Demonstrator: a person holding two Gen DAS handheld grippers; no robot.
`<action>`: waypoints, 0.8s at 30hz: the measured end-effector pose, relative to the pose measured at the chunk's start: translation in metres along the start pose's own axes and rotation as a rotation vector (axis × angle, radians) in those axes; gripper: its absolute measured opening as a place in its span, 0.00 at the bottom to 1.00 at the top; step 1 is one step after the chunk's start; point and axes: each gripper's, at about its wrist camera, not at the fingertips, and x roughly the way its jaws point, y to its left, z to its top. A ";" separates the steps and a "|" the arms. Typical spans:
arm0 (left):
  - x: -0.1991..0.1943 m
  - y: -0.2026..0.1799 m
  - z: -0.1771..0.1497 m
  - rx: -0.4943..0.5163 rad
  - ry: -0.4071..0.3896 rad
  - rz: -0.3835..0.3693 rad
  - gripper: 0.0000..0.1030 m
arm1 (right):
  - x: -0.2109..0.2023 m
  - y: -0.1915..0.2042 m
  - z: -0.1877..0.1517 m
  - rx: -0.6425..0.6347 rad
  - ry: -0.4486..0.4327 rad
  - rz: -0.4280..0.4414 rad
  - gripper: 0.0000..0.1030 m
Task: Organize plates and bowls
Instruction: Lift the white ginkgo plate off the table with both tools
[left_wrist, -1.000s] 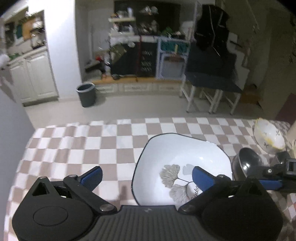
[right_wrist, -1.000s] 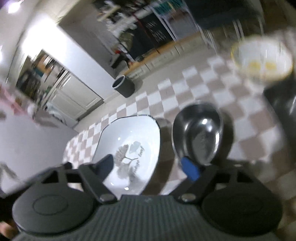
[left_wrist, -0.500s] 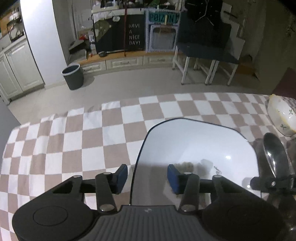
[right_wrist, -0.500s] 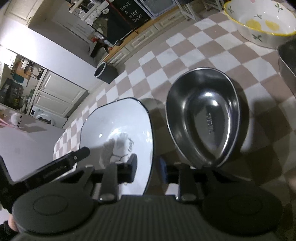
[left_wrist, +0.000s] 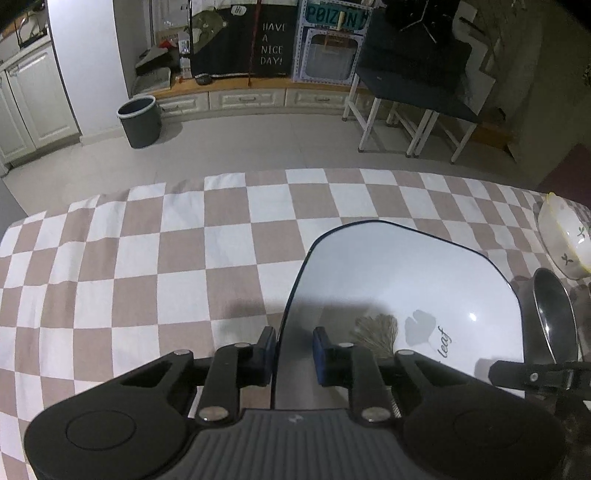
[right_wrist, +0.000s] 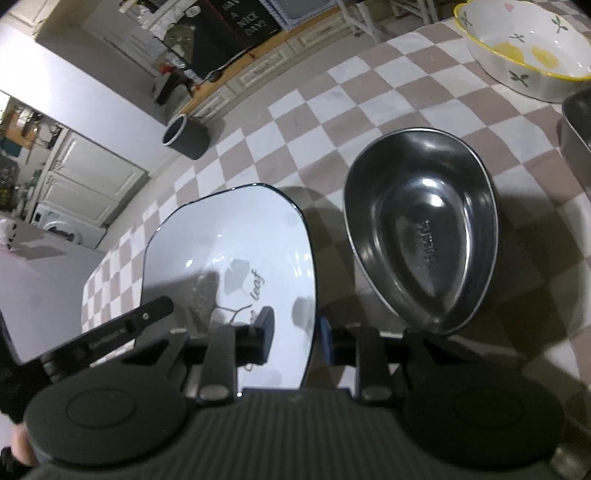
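- Risk: we judge the white leaf plate (left_wrist: 406, 288), pinched at two opposite edges on the checked tablecloth (left_wrist: 147, 258), may tilt or slip if one side rises first, knocking the steel bowl (right_wrist: 421, 236) just beside it.
- Left gripper (left_wrist: 293, 349): jaws narrowed astride the plate's left rim; whether the pads press it, we cannot tell.
- Right gripper (right_wrist: 297, 338): likewise narrowed astride the right rim; contact unclear.
- Lemon-patterned bowl (right_wrist: 524, 48): well apart.

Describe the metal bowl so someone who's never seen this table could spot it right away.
On the checkered tablecloth, find the white plate held by both grippers. The metal bowl sits just right of it: dark, shiny and egg-shaped, unlike the yellow-rimmed bowl farther back.
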 end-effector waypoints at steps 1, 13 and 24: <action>0.001 0.001 0.002 -0.006 0.006 -0.007 0.23 | 0.002 0.002 0.000 -0.003 -0.001 -0.007 0.32; 0.002 0.023 -0.008 -0.065 -0.015 -0.057 0.19 | 0.024 0.025 0.027 -0.138 -0.067 -0.052 0.28; 0.001 0.035 -0.025 -0.219 -0.084 -0.100 0.14 | 0.042 0.028 0.042 -0.380 -0.054 -0.028 0.17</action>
